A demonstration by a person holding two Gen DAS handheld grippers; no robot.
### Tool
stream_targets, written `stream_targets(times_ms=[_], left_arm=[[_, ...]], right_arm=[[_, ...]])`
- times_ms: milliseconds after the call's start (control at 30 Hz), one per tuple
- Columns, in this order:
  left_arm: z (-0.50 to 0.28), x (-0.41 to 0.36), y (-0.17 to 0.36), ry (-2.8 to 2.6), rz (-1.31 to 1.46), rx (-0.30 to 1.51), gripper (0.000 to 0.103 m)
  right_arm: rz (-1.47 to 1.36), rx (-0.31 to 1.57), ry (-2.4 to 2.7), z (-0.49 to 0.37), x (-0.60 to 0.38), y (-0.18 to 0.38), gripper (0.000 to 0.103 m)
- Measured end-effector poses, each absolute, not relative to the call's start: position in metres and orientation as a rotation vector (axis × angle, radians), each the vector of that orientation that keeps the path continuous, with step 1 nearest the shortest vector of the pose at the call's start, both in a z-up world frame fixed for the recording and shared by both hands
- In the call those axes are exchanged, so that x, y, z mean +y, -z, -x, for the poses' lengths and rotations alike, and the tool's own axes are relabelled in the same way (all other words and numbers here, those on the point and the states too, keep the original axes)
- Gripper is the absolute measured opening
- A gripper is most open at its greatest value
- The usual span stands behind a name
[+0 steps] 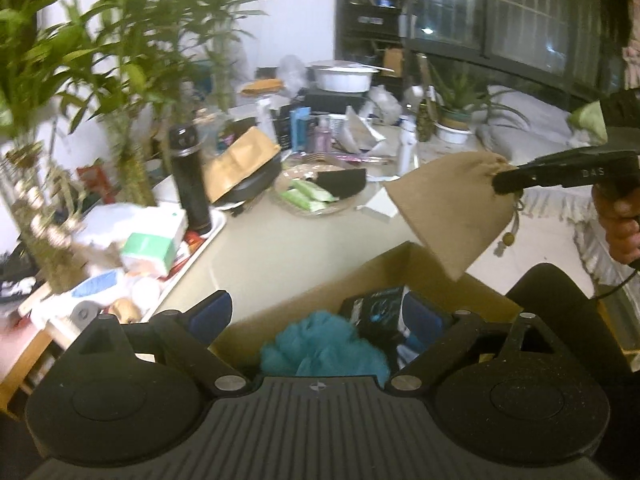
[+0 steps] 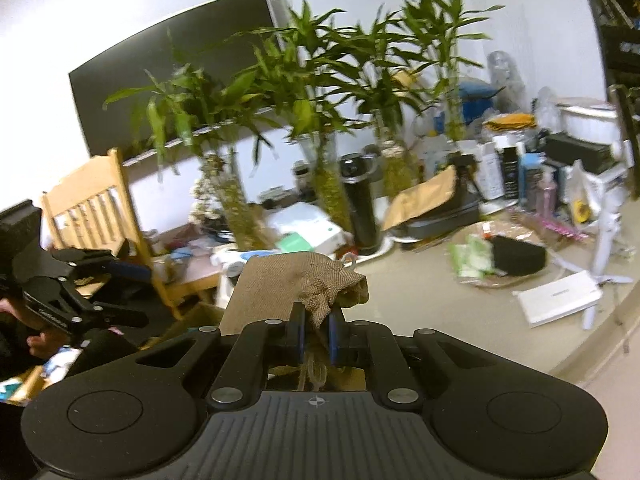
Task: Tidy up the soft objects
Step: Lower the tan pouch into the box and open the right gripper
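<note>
My right gripper (image 2: 316, 334) is shut on the gathered neck of a tan burlap drawstring pouch (image 2: 296, 284). In the left wrist view the same pouch (image 1: 448, 208) hangs from the right gripper (image 1: 506, 182) above the far corner of an open cardboard box (image 1: 384, 268). A teal mesh bath sponge (image 1: 324, 350) and a dark printed packet (image 1: 372, 304) lie inside the box. My left gripper (image 1: 316, 312) is open and empty, hovering over the box's near side. It also shows at the left of the right wrist view (image 2: 116, 292).
The beige table (image 1: 280, 248) carries a black thermos (image 1: 190, 176), a woven basket with green packets (image 1: 316, 196), a brown paper bag (image 1: 240, 160), a white tray of clutter (image 1: 148, 256) and bamboo plants (image 1: 120, 80). A wooden chair (image 2: 100, 208) stands at the left.
</note>
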State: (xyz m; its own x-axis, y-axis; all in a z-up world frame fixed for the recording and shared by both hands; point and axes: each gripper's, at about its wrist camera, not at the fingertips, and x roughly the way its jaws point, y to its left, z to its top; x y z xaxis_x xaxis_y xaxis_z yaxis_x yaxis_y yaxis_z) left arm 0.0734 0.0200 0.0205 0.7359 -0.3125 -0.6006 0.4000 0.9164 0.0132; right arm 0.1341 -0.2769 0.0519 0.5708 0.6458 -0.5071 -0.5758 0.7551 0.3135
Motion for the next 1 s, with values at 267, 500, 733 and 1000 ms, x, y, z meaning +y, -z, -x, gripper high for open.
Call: stream_targets(times_ms=[267, 500, 733, 1000], left_arm=[[-0.052, 0.039, -0.02, 0.369, -0.118, 0.66, 0.094], [-0.04, 0.043, -0.019, 0.35, -0.083, 0.652, 0.094], [-0.038, 0.041, -0.023, 0.285, -0.101, 0.64, 0.094], [-0.032, 0.04, -0.036, 0.163, -0.073, 0.615, 0.103]], right_arm=[[-0.179, 0.633, -0.872, -0.128, -0.255, -0.054, 0.016], [0.062, 0.754, -0.742, -0.117, -0.216, -0.017, 0.079], [0.083, 0.689, -0.64, -0.104, -0.206, -0.025, 0.103], [0.129, 0.698, -0.516, -0.091, -0.2, -0.035, 0.103]])
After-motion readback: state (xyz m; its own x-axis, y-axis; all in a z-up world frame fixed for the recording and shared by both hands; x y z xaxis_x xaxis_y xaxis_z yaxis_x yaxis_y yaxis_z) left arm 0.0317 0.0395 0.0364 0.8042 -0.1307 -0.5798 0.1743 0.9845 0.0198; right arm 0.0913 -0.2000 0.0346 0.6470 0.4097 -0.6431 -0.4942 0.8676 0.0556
